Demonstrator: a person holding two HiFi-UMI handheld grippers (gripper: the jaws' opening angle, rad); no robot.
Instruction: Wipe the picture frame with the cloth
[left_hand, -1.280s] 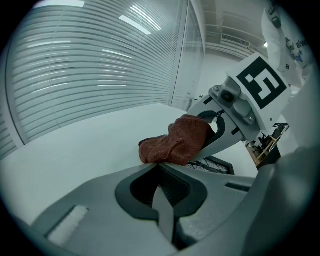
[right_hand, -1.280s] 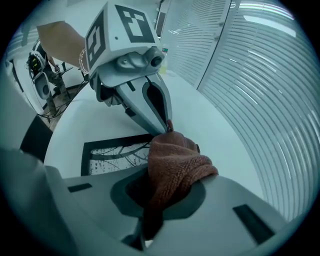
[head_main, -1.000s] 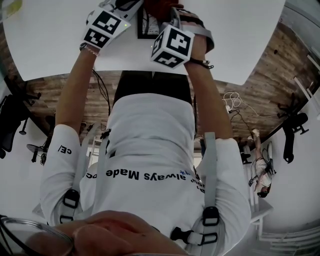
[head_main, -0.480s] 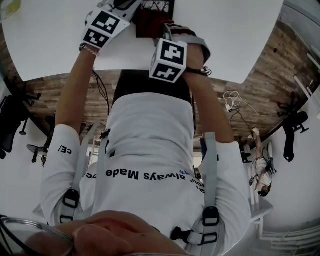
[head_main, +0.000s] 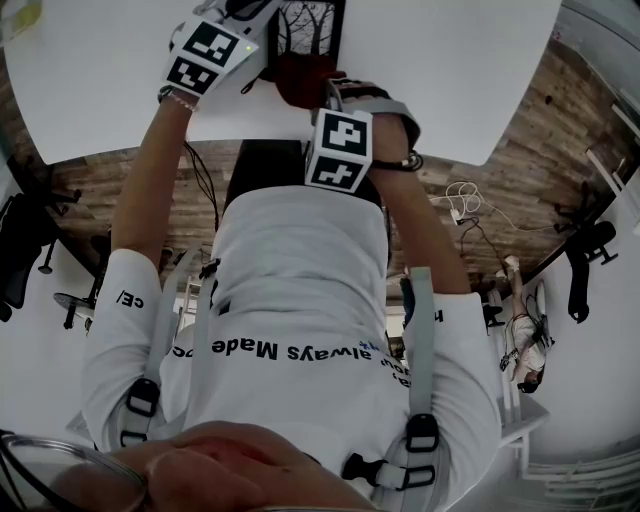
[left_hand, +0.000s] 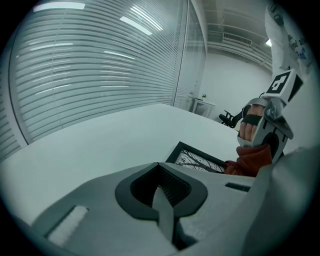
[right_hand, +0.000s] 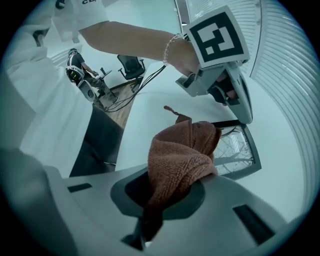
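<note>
The picture frame (head_main: 312, 28), black-edged with a bare-tree print, lies flat on the white tabletop (head_main: 450, 70) at the top centre of the head view. The rust-brown cloth (head_main: 303, 78) sits bunched at the frame's near edge, just below it in the picture. The right claw (head_main: 318, 88) is clamped on the cloth; in the right gripper view the fabric bulges up out of the closed jaws.

Over the last second the right claw and cloth have slid down the picture toward the person, off the glass, and more of the tree print now shows. That reads as one wiping stroke ending; another pass would likely mean carrying the cloth back up over the frame.

The left claw (left_hand: 165, 200) has its jaws together with nothing between them. It sits at the frame's left side, upper left of the cloth; whether it touches the frame is unclear.

Beyond the tabletop, at the picture's sides, are wooden floor, loose cables (head_main: 462, 205) and office chairs (head_main: 22, 245). Nothing shows between cloth and frame.
</note>
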